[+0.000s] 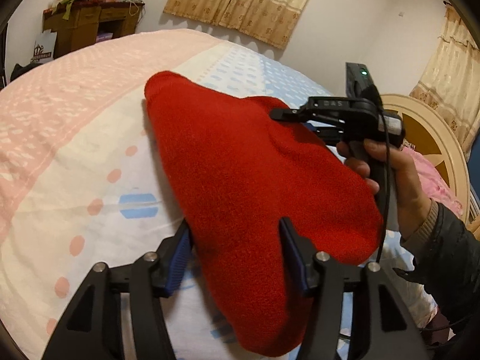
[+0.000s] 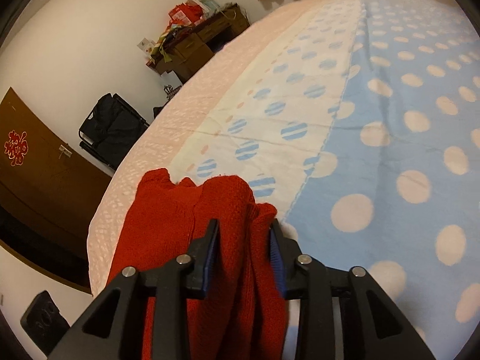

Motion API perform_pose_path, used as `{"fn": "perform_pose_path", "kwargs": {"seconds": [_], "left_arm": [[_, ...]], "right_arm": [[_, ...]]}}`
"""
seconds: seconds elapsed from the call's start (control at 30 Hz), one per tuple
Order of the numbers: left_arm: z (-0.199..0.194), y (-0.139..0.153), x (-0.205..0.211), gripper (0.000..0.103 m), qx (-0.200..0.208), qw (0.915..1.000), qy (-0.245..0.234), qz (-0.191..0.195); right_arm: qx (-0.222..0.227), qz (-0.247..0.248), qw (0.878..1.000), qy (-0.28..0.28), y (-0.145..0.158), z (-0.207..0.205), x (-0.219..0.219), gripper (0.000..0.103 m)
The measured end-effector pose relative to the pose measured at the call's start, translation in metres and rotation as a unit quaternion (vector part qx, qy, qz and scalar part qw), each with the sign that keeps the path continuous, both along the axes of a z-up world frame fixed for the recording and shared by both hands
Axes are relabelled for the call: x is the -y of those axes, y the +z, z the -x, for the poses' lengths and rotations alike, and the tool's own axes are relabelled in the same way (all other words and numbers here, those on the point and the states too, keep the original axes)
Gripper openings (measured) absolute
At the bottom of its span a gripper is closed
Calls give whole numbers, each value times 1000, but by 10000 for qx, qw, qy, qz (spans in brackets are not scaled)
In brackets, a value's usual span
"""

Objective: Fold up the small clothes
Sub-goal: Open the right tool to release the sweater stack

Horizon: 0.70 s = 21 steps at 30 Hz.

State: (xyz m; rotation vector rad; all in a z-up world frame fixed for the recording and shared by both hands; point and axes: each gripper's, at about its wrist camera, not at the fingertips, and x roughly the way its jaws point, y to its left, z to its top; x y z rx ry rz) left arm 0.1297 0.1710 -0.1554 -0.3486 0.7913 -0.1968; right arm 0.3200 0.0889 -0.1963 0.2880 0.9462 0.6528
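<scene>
A red knitted garment (image 1: 240, 165) lies spread on the bed sheet (image 1: 75, 150), which is patterned in pink, white and blue with dots. My left gripper (image 1: 235, 252) straddles the garment's near part; its blue pads stand apart with the cloth passing loosely between them. My right gripper (image 1: 288, 120), held by a hand (image 1: 387, 162), has its fingers at the garment's far right edge. In the right wrist view a bunch of the red garment (image 2: 168, 216) fills the gap of the right gripper (image 2: 243, 252), and both pads touch it.
A cluttered wooden dresser (image 1: 87, 27) stands beyond the bed's far end. A round cream headboard (image 1: 426, 138) is at the right, and curtains (image 1: 240, 3) hang on the wall. A black folding chair (image 2: 111, 126) and a brown door (image 2: 36, 174) are past the bed's left side.
</scene>
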Motion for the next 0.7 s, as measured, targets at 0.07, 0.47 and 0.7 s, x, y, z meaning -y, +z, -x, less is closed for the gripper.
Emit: {"fn": "perform_pose_path", "kwargs": {"seconds": [0.07, 0.47, 0.7], "left_arm": [[1, 5, -2, 61, 97, 9999, 88, -44], [-21, 5, -16, 92, 86, 9934, 823, -793], [-25, -10, -11, 98, -37, 9946, 750, -720]], "right_arm": [[300, -10, 9995, -35, 16, 18, 7, 34], [502, 186, 9928, 1075, 9, 114, -9, 46], [548, 5, 9956, 765, 10, 118, 11, 46]]}}
